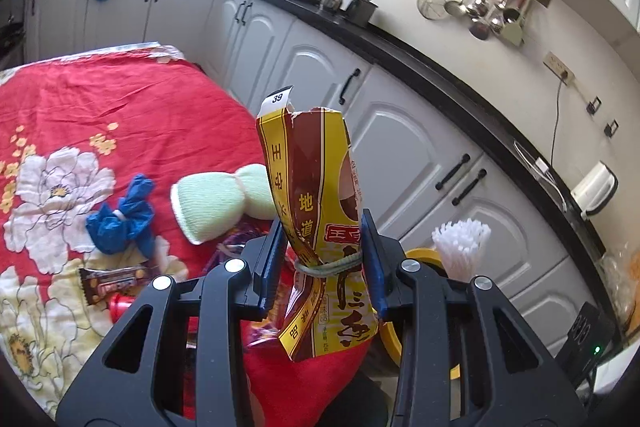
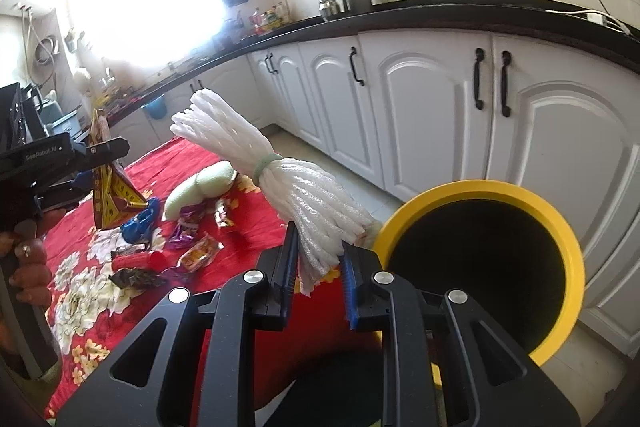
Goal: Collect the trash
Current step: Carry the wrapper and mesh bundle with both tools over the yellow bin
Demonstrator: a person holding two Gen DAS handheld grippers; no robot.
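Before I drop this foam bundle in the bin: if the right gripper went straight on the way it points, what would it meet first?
Probably the white cabinet doors, not the yellow bin, which sits off to its right. The right gripper, shut on the foam bundle, points past the table edge; depth is unclear.

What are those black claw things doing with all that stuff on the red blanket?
A person is picking up trash with a claw in each hand. The left claw is squeezed on a yellow and brown snack bag tied with a rubber band. The right claw is squeezed on a white foam net bundle, right beside the yellow trash bin. Neither piece is in the bin yet. More trash lies on the red flowered cloth, such as a blue plastic bag and a green foam bundle.
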